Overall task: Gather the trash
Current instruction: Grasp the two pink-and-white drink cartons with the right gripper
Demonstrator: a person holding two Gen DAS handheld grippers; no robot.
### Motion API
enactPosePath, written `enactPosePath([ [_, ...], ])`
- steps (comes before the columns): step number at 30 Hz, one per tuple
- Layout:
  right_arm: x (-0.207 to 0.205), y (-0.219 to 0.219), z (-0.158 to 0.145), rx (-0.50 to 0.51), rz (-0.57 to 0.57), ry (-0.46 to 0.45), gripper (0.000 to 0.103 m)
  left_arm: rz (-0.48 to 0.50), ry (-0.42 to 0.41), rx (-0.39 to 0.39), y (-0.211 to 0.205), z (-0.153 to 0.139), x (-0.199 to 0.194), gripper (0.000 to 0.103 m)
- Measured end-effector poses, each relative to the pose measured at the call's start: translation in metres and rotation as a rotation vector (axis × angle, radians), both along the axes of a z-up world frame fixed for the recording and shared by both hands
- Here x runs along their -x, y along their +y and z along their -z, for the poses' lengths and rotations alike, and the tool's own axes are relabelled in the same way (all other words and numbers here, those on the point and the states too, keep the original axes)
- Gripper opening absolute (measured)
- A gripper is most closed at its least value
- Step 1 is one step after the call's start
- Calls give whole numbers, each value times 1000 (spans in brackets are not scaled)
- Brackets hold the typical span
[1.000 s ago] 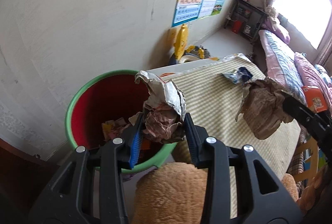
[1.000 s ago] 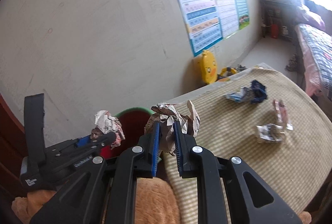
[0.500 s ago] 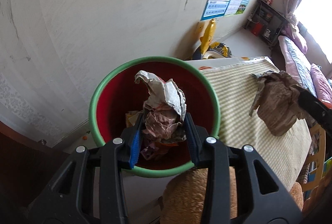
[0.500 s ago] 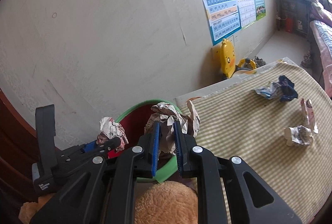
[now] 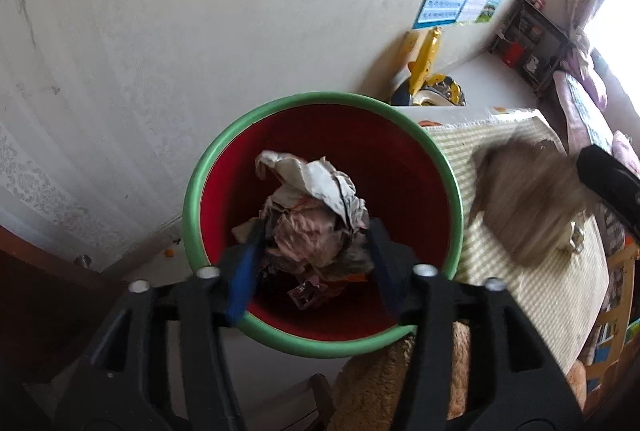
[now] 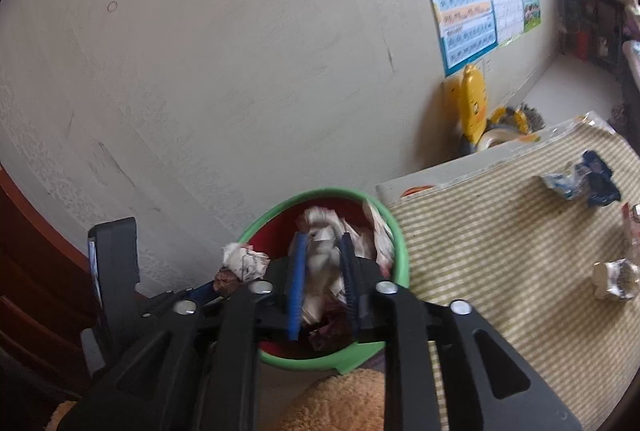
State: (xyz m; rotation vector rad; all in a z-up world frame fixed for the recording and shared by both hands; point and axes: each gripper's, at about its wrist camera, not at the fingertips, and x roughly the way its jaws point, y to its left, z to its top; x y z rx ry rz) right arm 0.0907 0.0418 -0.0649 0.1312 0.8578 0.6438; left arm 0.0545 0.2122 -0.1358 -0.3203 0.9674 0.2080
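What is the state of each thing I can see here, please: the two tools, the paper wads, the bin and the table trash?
Left tool: jaws opening, wad between them.
Right tool: jaws opening, wad between them.
Left paper wad: crumpled, above the bin's mouth.
Right paper wad: crumpled, over the bin.
Bin: upright, uncovered, some trash inside.
Blue wrapper: crumpled, lying on the striped cloth.
Silver wrapper: crumpled, lying on the cloth.

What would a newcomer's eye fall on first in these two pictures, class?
The red bin with a green rim by the wall, directly under both grippers. The left gripper and right gripper are opening, each with a crumpled paper wad between its fingers above the bin. More wrappers lie on the striped tablecloth.
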Motion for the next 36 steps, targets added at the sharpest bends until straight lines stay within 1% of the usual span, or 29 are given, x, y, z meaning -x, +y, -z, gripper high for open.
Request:
enactPosePath([
  [1,0,0,0,-5,4,-4,42,-7,0,5,1,1,1,57],
  [4,2,-4,2,-20,9,9,43,-5,13,-2,0,3,1,62],
  [6,2,-12,1,-21,27,6,44,0,19,2,-1,4,1,63],
  [9,0,-36,3,0,96,-12,52,19,19,10,-10,2,1,65],
  [11,-3,-58,7,29,148,-18,52,43,18,1,-19,0,-2,66],
  [13,-9,-89,12,62,222,-13,52,64,18,-1,-26,-1,-3,66],
  [18,-31,-180,22,103,449,27,52,123,12,4,-54,-5,-9,66],
  [20,-42,-212,29,142,524,24,52,160,19,13,-70,-5,-13,66],
  [22,-60,-240,43,213,584,45,52,191,22,13,-86,-7,-16,66],
  [26,-92,-276,73,276,622,134,52,259,28,38,-121,-8,-21,66],
  [27,-103,-283,84,292,619,164,52,271,28,40,-128,-9,-21,66],
  [32,-136,-294,111,340,561,211,52,320,41,33,-161,-12,-28,68],
  [33,-136,-293,114,339,548,221,49,324,44,31,-165,-12,-28,68],
  [34,-138,-294,117,340,534,229,35,328,48,30,-169,-12,-29,68],
  [35,-135,-293,117,347,519,225,30,332,53,30,-173,-11,-31,68],
  [36,-133,-293,115,340,506,219,29,335,59,31,-178,-10,-33,68],
])
